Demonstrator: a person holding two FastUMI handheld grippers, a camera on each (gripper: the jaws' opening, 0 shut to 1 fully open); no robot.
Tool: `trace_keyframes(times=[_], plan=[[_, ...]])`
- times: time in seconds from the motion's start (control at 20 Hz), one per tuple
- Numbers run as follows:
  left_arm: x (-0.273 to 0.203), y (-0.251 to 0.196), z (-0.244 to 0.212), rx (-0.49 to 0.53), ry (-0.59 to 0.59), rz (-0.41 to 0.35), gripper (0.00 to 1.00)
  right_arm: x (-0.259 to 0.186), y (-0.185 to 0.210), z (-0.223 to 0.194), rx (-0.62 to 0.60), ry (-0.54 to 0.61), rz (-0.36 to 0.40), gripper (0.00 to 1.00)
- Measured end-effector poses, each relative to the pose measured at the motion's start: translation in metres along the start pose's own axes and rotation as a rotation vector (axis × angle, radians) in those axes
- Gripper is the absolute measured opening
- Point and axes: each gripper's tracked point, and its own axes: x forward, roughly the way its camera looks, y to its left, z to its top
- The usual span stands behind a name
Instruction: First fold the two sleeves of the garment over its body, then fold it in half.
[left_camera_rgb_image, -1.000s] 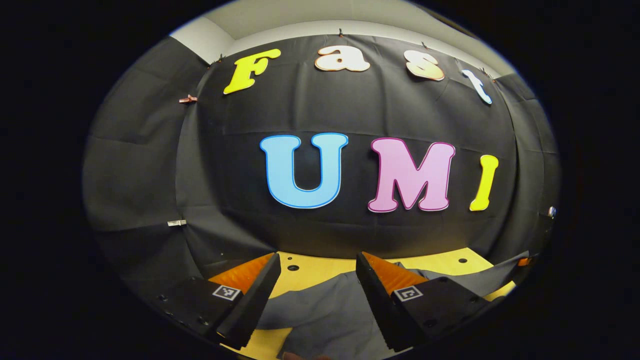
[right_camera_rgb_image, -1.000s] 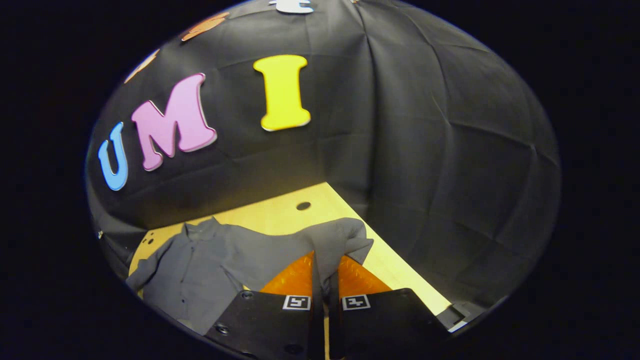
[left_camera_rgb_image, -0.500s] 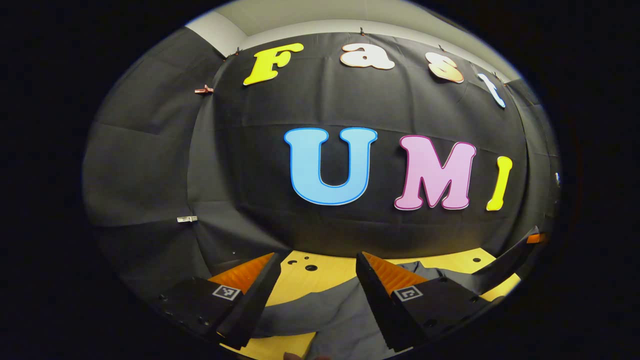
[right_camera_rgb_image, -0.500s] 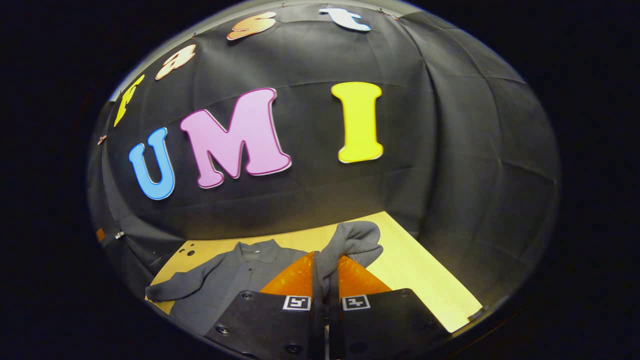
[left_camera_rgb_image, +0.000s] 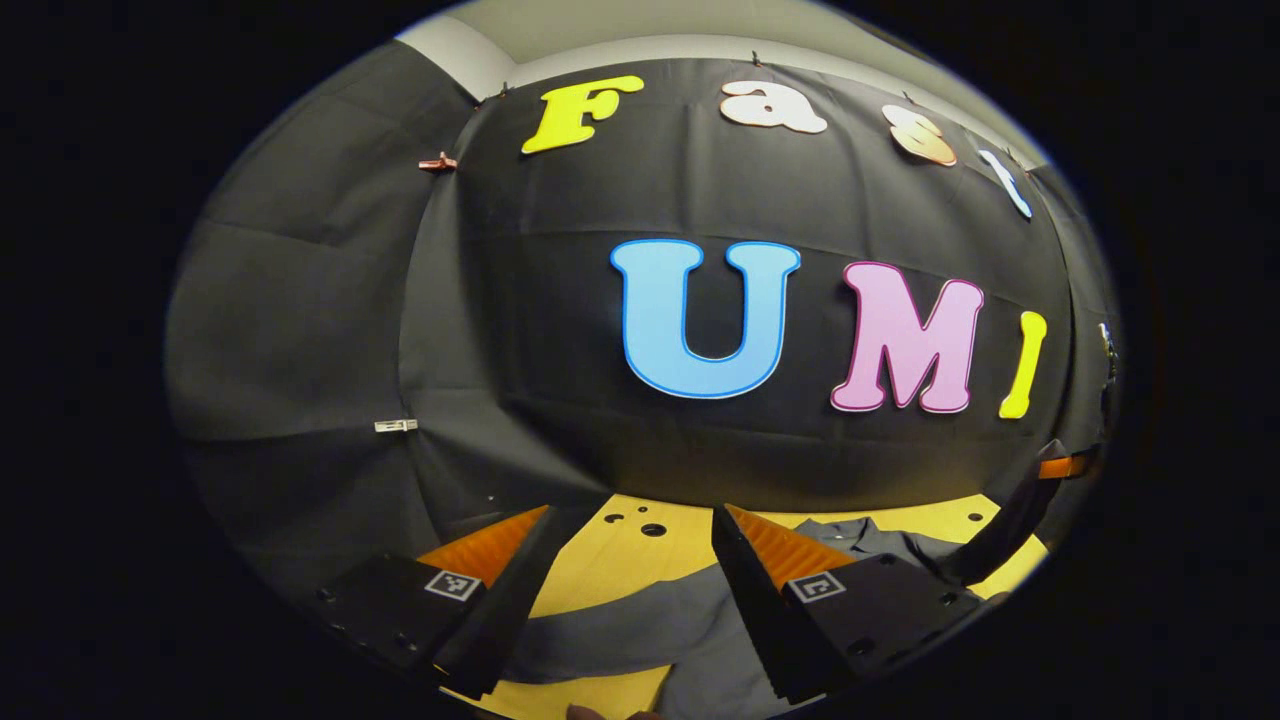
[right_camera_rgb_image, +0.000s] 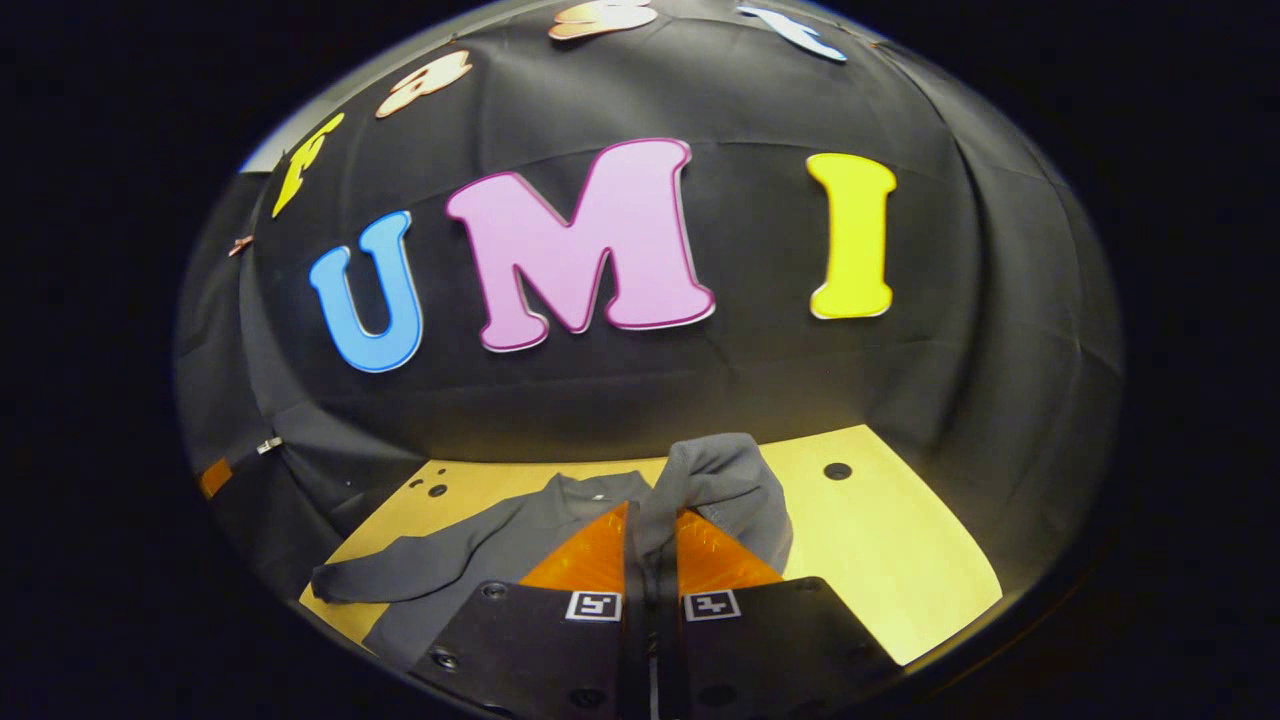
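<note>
- the right tongs (right_camera_rgb_image: 650, 545) are closed on one sleeve (right_camera_rgb_image: 715, 480) of a grey collared shirt (right_camera_rgb_image: 520, 535); in the right gripper view both fingers pinch the cloth between them, and the sleeve's end bunches up and flops over just beyond the tips.
- the rest of the shirt lies flat on the yellow bench (right_camera_rgb_image: 900, 540), its collar (right_camera_rgb_image: 590, 488) toward the black cloth wall (right_camera_rgb_image: 1000, 330) at the back.
- the other sleeve (right_camera_rgb_image: 400, 575) stretches out to the left in that view, resting on the bench and reaching near its left edge.
- the left tongs (left_camera_rgb_image: 630, 535) stand open with a wide gap between the fingers, raised over the bench; nothing sits between them.
- in the left gripper view, that outstretched sleeve (left_camera_rgb_image: 600, 630) runs across the bench (left_camera_rgb_image: 620, 555) below the gap, and the shirt's body (left_camera_rgb_image: 880, 545) with the collar appears behind the right-hand finger.
- at the right edge of the left gripper view, a dark slanted finger (left_camera_rgb_image: 1015, 515) of the right tongs rises over the shirt; the distortion there is strong, so i cannot tell the cloth it holds from that side.
- small round holes (left_camera_rgb_image: 653, 529) mark the bench top near the back wall.
</note>
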Motion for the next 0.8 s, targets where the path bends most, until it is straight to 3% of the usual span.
trace_keyframes(times=[0.2,0.3,0.6,0.8], plan=[[0.004,0.025,-0.013,0.016,0.022,0.020,0.91,0.024,0.049,-0.026,-0.026,0.049,0.063,0.08],[0.009,0.038,-0.019,0.014,0.029,0.032,0.95,0.037,0.073,-0.042,-0.057,0.076,0.093,0.08],[0.020,0.071,-0.039,-0.014,0.033,0.065,0.95,0.070,0.145,-0.107,-0.124,0.198,0.178,0.08],[0.026,0.089,-0.059,-0.006,0.041,0.073,0.95,0.093,0.173,-0.156,-0.184,0.277,0.202,0.08]])
